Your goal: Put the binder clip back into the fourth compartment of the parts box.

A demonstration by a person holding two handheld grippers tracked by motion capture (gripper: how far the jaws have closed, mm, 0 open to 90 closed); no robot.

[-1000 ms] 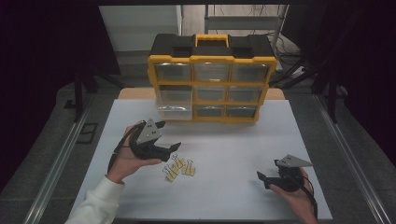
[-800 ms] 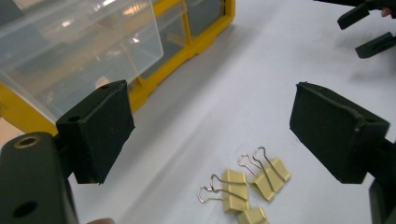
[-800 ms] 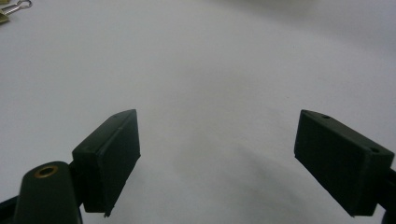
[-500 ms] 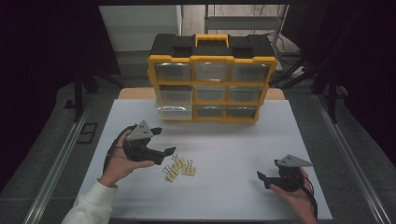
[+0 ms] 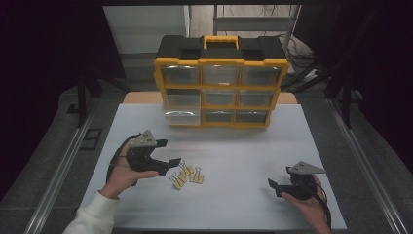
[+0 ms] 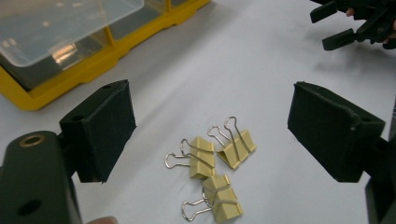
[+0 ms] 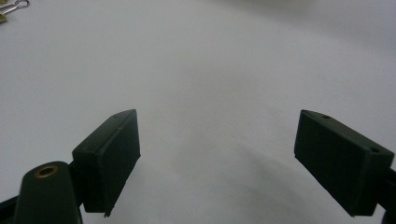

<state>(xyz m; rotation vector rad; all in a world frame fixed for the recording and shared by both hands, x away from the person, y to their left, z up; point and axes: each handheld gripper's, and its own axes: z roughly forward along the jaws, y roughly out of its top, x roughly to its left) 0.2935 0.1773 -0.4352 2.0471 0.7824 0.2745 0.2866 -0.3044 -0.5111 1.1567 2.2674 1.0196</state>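
- The left gripper (image 5: 168,165) is hovering just beside the three clips (image 5: 186,176), its jaws spread wide and holding nothing.
- In the left gripper view the clips (image 6: 214,173) are lying between the open jaws, clustered on the white surface (image 6: 261,60); two are side by side and the third is sitting nearer the camera, all with wire handles pointing left.
- The clips are lying left of the surface's middle, well apart from the organizer (image 5: 221,83) standing at the far edge.
- The right gripper (image 5: 276,186) is sitting low near the front right of the surface (image 5: 253,146), jaws parted and empty, well apart from the clips.
- The organizer's bottom-left drawer (image 5: 181,116) is sticking out slightly.
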